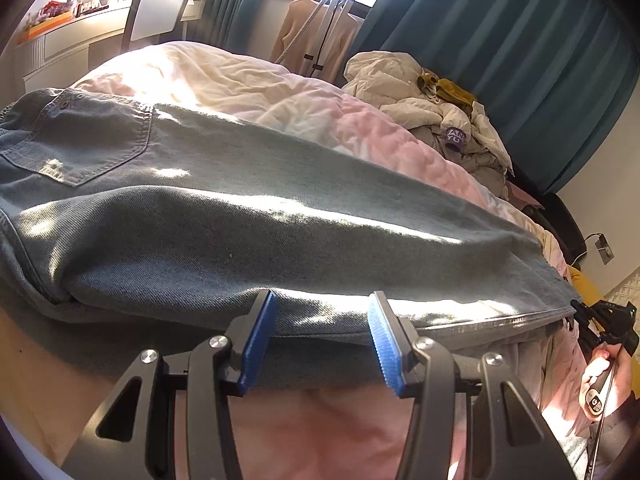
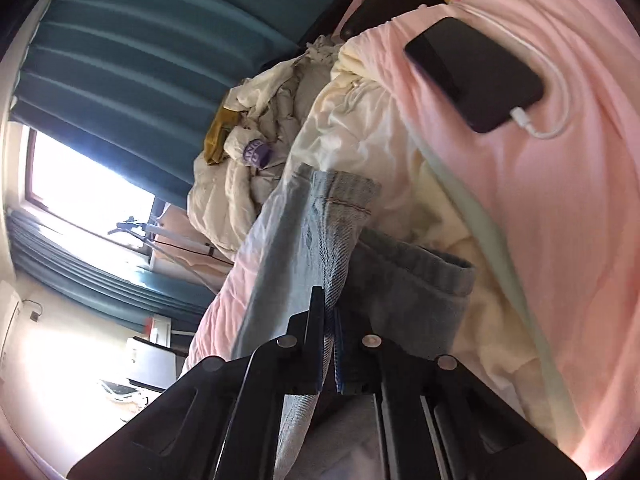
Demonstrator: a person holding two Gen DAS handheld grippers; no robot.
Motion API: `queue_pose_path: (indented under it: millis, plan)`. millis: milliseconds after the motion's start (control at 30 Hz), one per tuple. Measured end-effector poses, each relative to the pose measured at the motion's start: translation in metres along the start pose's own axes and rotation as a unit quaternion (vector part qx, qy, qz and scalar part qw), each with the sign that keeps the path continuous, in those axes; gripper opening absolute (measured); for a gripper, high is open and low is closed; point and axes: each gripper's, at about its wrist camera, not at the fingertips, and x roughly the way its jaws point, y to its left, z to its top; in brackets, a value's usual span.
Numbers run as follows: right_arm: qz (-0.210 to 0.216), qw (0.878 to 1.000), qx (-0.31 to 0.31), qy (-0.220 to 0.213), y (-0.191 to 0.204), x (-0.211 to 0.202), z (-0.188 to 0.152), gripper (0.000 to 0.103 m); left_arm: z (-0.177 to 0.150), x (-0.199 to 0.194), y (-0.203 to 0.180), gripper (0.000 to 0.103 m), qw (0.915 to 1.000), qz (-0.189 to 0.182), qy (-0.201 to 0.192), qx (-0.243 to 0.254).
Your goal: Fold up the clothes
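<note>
A pair of blue-grey jeans lies lengthwise across the bed, back pocket at the left, legs stacked and running right. My left gripper is open with blue pads on either side of the near edge of the jeans at mid-leg, holding nothing. My right gripper is shut on the jeans' leg end, its hem cuffs showing just beyond the fingers. The right gripper also shows in the left wrist view at the far right end of the jeans, held by a hand.
The bed has a pink and cream duvet. A pile of cream clothes lies at the far side near teal curtains. A black phone on a white charging cable rests on the pink cover.
</note>
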Motion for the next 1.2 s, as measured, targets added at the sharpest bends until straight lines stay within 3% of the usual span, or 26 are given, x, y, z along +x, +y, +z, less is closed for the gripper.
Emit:
queue_pose_path:
  millis: [100, 367, 467, 500, 533, 600, 800, 967, 1100, 1200]
  plan:
    - [-0.009, 1.0, 0.018, -0.004, -0.006, -0.011, -0.007, 0.002, 0.0, 0.0, 0.001, 0.049, 1.0, 0.001, 0.0, -0.002]
    - [-0.028, 0.992, 0.115, 0.053, -0.042, 0.011, -0.012, 0.004, -0.001, 0.002, 0.003, 0.049, 1.0, 0.006, 0.003, -0.004]
    - [-0.057, 0.991, 0.111, 0.046, -0.043, 0.003, -0.012, 0.011, -0.001, 0.001, 0.003, 0.049, 1.0, 0.007, 0.002, -0.005]
    - [-0.067, 0.99, 0.115, 0.042, -0.044, 0.0, -0.013, 0.024, 0.0, 0.0, 0.003, 0.049, 0.9999, 0.009, 0.002, -0.004]
    - [-0.072, 0.989, 0.121, 0.042, -0.047, -0.001, -0.014, 0.047, -0.001, 0.0, 0.002, 0.049, 0.9999, 0.016, 0.0, 0.0]
    - [-0.075, 0.988, 0.131, 0.044, -0.051, 0.001, -0.015, 0.063, 0.0, 0.001, 0.002, 0.049, 0.9989, 0.046, -0.003, 0.01]
    - [-0.056, 0.988, 0.131, 0.055, -0.05, 0.025, -0.015, 0.063, 0.002, 0.011, 0.012, 0.049, 0.9969, 0.078, 0.007, 0.009]
    - [-0.051, 0.994, 0.09, 0.025, -0.033, 0.036, -0.001, 0.062, -0.003, 0.026, 0.009, 0.049, 0.9939, 0.102, 0.032, 0.026]
    - [0.026, 0.995, 0.092, 0.028, -0.028, 0.035, 0.004, 0.063, -0.005, 0.026, 0.008, 0.049, 0.9935, 0.105, 0.032, 0.029]
    - [0.046, 0.996, 0.074, 0.034, -0.022, 0.03, 0.009, 0.063, -0.004, 0.026, 0.011, 0.049, 0.9942, 0.101, 0.033, 0.017]
